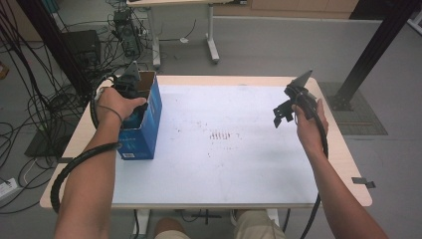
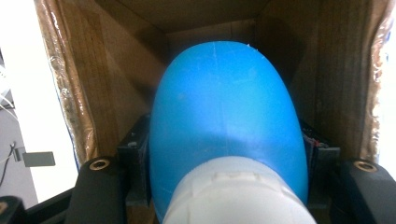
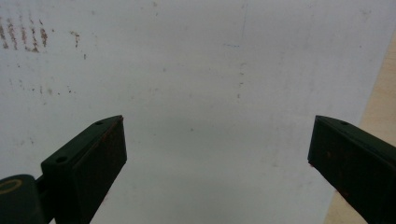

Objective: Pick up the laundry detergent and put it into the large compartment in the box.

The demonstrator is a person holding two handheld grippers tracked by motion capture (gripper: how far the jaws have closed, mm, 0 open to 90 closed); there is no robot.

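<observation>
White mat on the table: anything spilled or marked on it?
Yes. The white mat carries reddish-brown specks near its middle, like dried stains; the right gripper hangs open above a cleaner patch. Nothing looks wet.

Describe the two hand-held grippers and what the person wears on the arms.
Both are black. The left hand-held gripper carries a grey three-cornered plate on top, and a ribbed black cable loops from it along the forearm. The right hand-held gripper has the same plate and a smooth black cable. Its jaw pads are flat, dark and flecked reddish. The forearms are bare, without sleeves; a thin band circles the left wrist.
</observation>
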